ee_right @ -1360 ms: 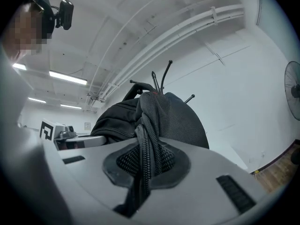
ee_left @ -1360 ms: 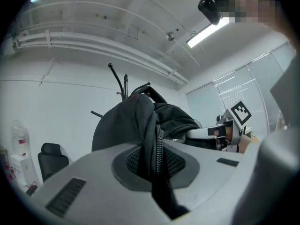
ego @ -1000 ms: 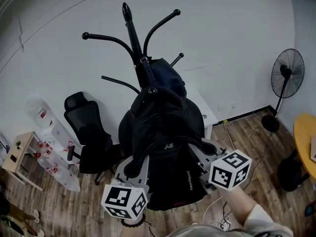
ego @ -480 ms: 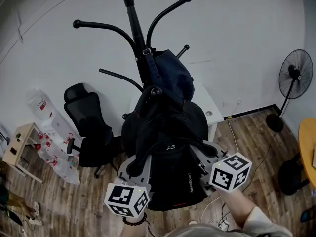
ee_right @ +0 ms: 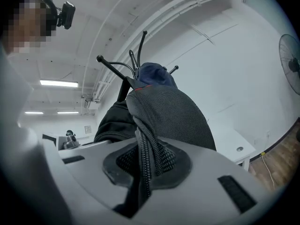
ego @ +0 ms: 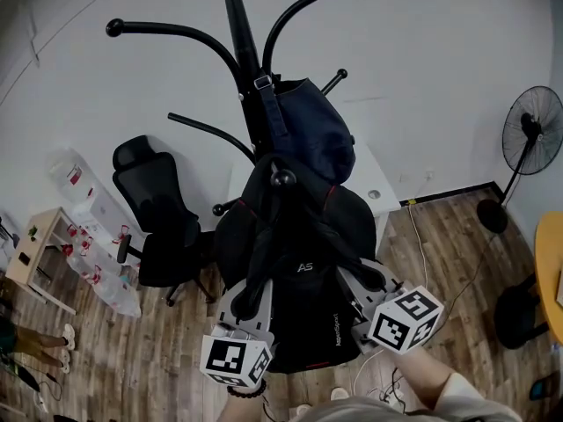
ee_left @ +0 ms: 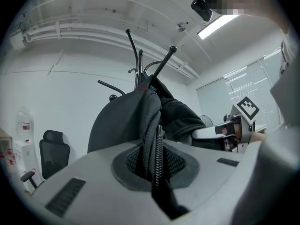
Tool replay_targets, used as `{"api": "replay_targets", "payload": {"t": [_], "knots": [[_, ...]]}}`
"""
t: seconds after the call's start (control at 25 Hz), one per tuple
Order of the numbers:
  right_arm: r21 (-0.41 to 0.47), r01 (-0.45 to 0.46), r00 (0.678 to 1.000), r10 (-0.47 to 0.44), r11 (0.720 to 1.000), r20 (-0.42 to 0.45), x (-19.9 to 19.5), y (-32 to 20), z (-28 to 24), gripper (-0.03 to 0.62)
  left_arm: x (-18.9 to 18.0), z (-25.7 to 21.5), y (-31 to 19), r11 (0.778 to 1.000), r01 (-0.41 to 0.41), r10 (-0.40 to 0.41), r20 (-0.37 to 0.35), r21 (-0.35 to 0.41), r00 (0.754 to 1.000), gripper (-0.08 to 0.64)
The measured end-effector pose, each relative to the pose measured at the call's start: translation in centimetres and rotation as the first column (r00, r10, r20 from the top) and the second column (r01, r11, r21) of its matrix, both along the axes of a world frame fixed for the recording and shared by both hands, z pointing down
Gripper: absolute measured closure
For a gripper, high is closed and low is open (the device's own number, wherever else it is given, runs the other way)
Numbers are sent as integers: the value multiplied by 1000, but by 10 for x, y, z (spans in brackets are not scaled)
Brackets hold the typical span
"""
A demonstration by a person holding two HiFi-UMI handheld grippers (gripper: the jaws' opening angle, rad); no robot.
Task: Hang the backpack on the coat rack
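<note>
Left gripper (ego: pixel 249 304) and right gripper (ego: pixel 363 281) jaws clamped on backpack (ego: pixel 303 253); hooking step, I'd guess. Next: settle onto coat rack (ego: pixel 239 33) ahead, release.

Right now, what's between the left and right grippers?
The black backpack fills the gap; the left gripper and right gripper are each shut on a zippered edge of it. Head view shows this.

Black fabric backpack (ego: pixel 303 310): white letters "AS" on the front panel. Below them, one line of small white print runs vertically, too small to read with certainty.

Clear containers (ego: pixel 92 266) with red labels, far left: print illegible.

No other legible text.
</note>
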State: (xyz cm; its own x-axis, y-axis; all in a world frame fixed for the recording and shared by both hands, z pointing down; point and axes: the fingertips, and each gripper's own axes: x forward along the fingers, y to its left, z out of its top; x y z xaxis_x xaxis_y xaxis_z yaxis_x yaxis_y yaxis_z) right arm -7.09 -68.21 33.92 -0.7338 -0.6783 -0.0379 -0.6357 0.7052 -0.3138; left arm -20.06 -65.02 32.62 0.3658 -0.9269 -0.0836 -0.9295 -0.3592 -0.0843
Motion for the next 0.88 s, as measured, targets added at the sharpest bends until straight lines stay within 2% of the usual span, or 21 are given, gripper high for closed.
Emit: {"api": "replay_targets", "payload": {"t": [0.16,0.32,0.52,0.6,0.72,0.88], "knots": [[48,4,1000,-3,999,-4,1,1,3,558,2,2,0,999,23,-23,-3,46,1000,534],[132,16,1000,-14,991,-19,1,7,3,557,6,0,8,993,13,-12,-3,117,1000,534],[224,26,997,-8,974,-83,2,25,5,552,8,0,28,989,21,-22,5,146,1000,484],[241,28,993,1,970,-116,2,30,3,538,5,-1,33,989,20,-22,16,148,1000,453],[234,12,994,15,972,-111,7,39,4,509,-3,-5,48,987,27,-33,36,159,999,413],[255,-66,992,91,965,-89,27,64,6,486,-23,-10,85,980,63,-64,-2,189,998,408]]}}
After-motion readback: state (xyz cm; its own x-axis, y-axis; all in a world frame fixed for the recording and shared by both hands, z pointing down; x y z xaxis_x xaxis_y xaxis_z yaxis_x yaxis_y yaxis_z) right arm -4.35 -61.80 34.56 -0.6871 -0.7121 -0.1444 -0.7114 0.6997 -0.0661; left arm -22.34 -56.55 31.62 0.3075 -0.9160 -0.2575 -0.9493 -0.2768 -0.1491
